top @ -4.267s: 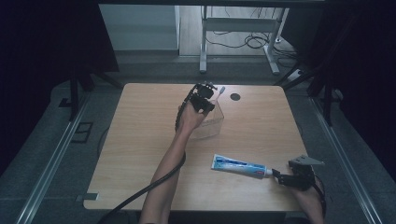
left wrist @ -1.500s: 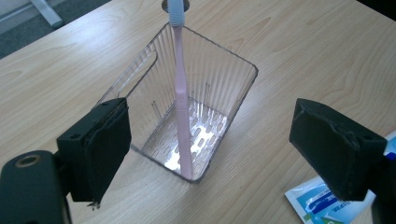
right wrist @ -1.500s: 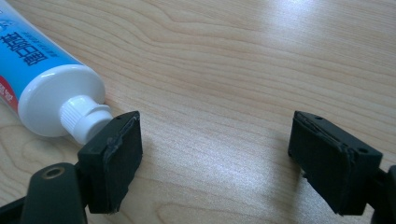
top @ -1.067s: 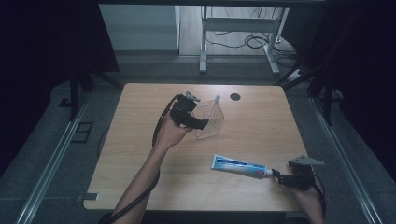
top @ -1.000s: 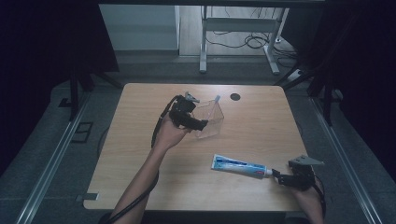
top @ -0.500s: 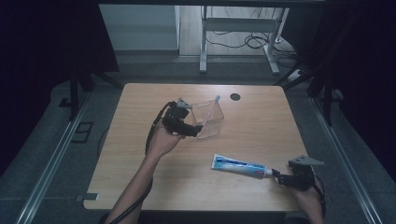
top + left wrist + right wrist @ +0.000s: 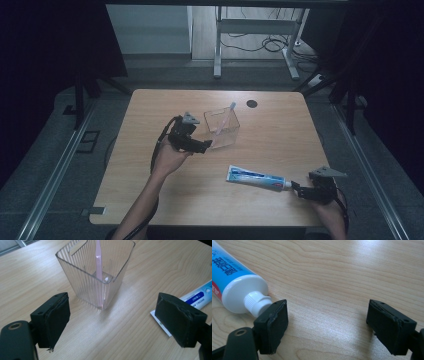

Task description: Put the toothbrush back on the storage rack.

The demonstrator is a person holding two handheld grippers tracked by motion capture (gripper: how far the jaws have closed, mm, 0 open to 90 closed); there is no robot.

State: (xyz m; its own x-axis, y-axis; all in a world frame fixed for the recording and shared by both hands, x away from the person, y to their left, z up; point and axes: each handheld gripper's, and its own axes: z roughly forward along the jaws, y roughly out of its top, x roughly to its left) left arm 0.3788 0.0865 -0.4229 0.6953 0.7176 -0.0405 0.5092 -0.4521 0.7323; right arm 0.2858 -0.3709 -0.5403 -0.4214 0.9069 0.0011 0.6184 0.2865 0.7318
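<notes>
A clear ribbed container stands on the wooden table with a pink toothbrush leaning inside it. My left gripper is just left of it, open, jaws pointing at it with nothing between them. In the left gripper view the container and toothbrush sit beyond my gripper. A blue and white toothpaste tube lies at the near right. My right gripper is open at its cap end. In the right gripper view the white cap rests against the outside of one of the fingers.
A round black grommet is set in the table at the back right. In the left gripper view the tube's flat end shows at the right. A metal frame and cables stand on the floor behind the table.
My left gripper has drawn back from the container toward the near left and a little lower, leaving the container standing. The right gripper and the toothpaste tube have not moved.
</notes>
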